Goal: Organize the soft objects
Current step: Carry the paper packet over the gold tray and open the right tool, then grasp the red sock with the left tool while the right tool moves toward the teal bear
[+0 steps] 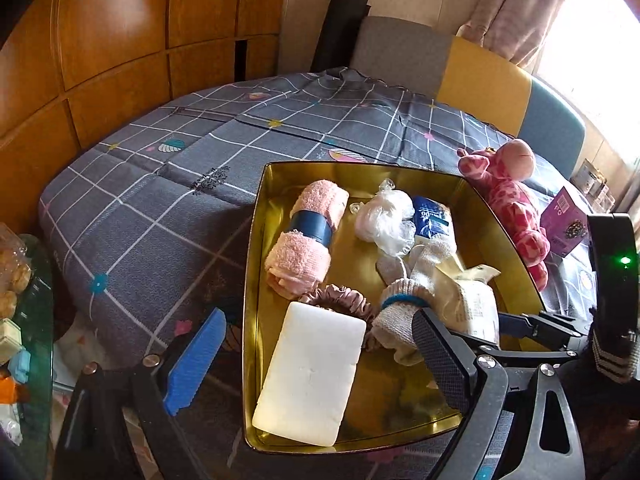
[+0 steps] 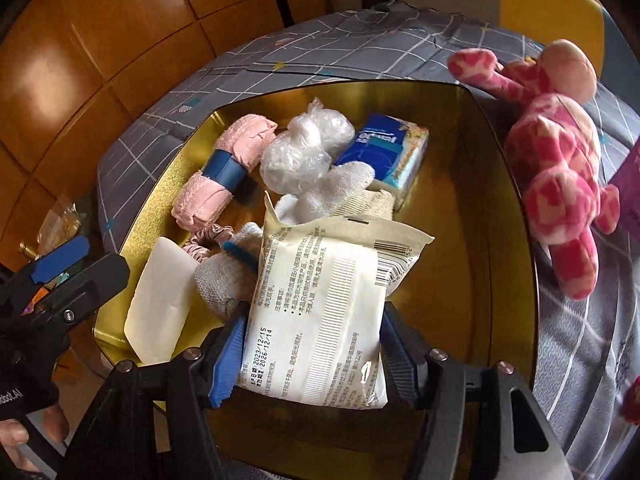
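The right gripper [image 2: 316, 344] has a white wipes pack [image 2: 320, 312] between its two blue pads [image 2: 226, 360], low over the gold tin [image 2: 500, 208]. The pads sit right at the pack's sides, but I can't tell if they press it or have let go. The jaws stand about half wide.

The pack's far end leans on the sock bundle [image 2: 224, 280] just ahead of the gripper, w/ a white sock [image 2: 320, 196] past that. So it isn't flat. If it drops now it may tip, slide off the pile & bump the white foam block [image 2: 160, 300] to the gripper's left.

The pack is slick, so a weak squeeze could let it slip out early.

The left gripper [image 1: 316, 360] hangs wide & holds nothing, its pads on each side of the foam block [image 1: 312, 372], near the scrunchie [image 1: 340, 300]. The two grippers are close, so they could knock together.

The pink giraffe toy [image 2: 560, 168] lies on the bed, outside the tin, to the right gripper's right. It's big & the tin is pretty full, so it may not fit.
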`<action>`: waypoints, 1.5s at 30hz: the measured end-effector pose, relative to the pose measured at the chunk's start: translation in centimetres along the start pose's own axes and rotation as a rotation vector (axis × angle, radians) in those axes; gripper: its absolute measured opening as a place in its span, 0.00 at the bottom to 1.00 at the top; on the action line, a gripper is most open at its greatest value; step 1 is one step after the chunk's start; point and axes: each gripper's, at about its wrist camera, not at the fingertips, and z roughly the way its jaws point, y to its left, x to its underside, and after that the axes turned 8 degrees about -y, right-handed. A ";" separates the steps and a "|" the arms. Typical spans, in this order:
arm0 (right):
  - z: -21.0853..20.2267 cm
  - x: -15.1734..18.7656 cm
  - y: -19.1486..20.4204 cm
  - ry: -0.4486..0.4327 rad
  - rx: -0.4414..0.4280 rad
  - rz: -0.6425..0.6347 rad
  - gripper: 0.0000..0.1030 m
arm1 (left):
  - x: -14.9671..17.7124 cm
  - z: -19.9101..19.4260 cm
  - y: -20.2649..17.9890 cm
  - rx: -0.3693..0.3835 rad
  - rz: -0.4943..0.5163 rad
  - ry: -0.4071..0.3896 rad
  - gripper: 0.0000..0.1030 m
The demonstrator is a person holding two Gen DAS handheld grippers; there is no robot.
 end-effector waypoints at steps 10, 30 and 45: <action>-2.9 0.8 -1.1 -0.083 0.014 0.047 0.66 | 0.0 -0.9 -1.0 -0.007 0.033 -0.028 0.99; -12.6 3.6 -10.1 -0.257 0.206 0.187 0.66 | 0.5 -2.4 -9.3 0.134 0.232 -0.032 0.99; -22.0 11.0 -25.0 -0.260 0.575 0.462 0.66 | 0.7 -2.4 -22.2 0.381 0.473 -0.003 0.99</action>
